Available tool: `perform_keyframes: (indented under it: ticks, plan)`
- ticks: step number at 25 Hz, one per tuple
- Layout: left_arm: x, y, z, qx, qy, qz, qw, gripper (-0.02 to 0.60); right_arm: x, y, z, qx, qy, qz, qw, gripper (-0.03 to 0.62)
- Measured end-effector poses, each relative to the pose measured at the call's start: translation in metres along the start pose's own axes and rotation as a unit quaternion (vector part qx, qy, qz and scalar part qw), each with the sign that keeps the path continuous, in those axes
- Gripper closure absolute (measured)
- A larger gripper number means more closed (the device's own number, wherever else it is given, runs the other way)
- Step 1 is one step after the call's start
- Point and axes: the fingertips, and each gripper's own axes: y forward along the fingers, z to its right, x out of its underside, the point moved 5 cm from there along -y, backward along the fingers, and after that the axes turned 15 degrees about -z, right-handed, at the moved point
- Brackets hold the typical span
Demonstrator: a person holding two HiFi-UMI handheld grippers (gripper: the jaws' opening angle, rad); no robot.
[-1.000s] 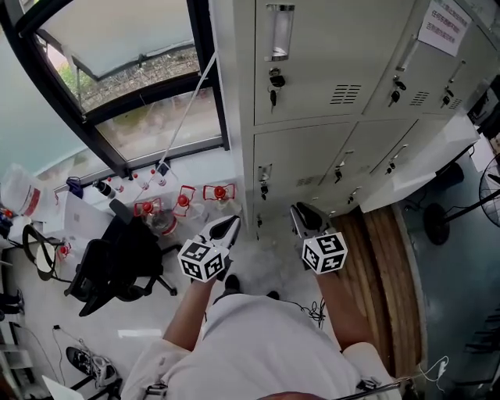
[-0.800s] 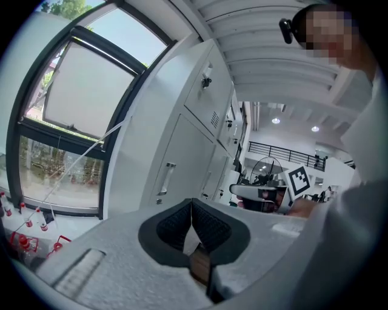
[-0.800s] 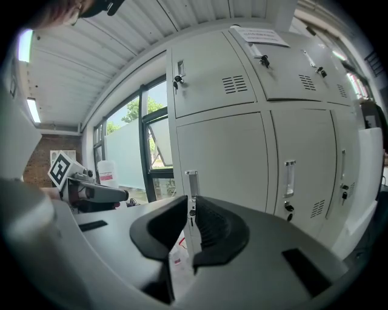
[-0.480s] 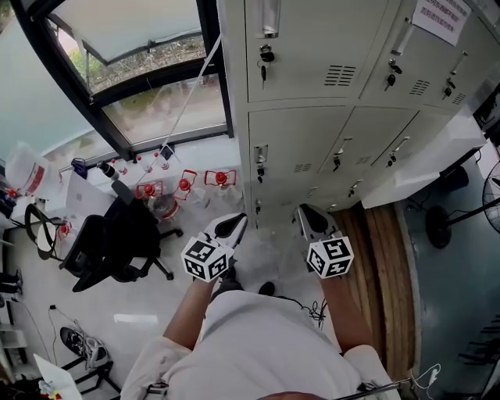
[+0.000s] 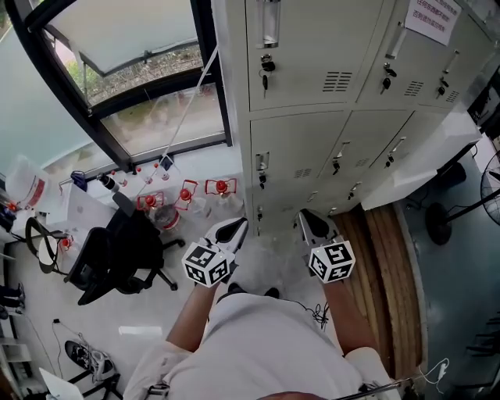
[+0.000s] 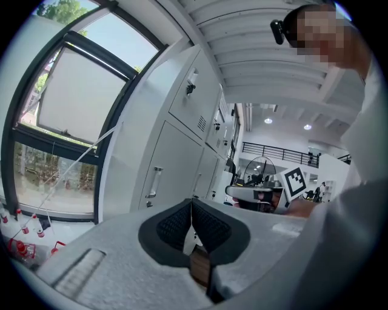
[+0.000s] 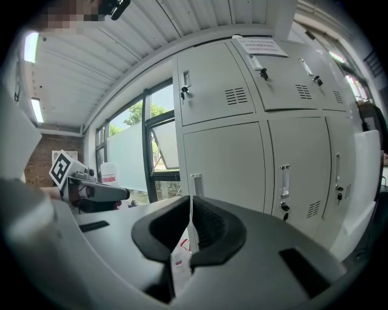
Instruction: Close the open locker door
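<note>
Left gripper: fingers closed, empty.
Right gripper: fingers just closing, now together, nothing between.
Notice: print too small to read.
Locker door: open.

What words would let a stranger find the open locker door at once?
Find the grey lockers right of the big window. Toward their right end, one white door stands swung out into the room. All other visible doors lie flat and shut.

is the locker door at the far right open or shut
Open: the locker door stands swung well out from the front of the lockers.
</note>
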Motion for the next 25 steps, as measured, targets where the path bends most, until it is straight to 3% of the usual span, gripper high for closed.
perform_keyframes:
  ticks: [7, 25]
  plan:
    - [-0.022, -0.004, -0.014, 0.017, 0.026, 0.005, 0.9995, 0.566, -0.019, -0.002, -0.002, 0.019, -0.001, 0.01, 1.0, 0.58]
    - [-0.033, -0.003, -0.028, 0.034, 0.023, 0.008, 0.9991, 0.566, -0.025, 0.005, -0.011, 0.027, 0.013, 0.021, 0.999, 0.589]
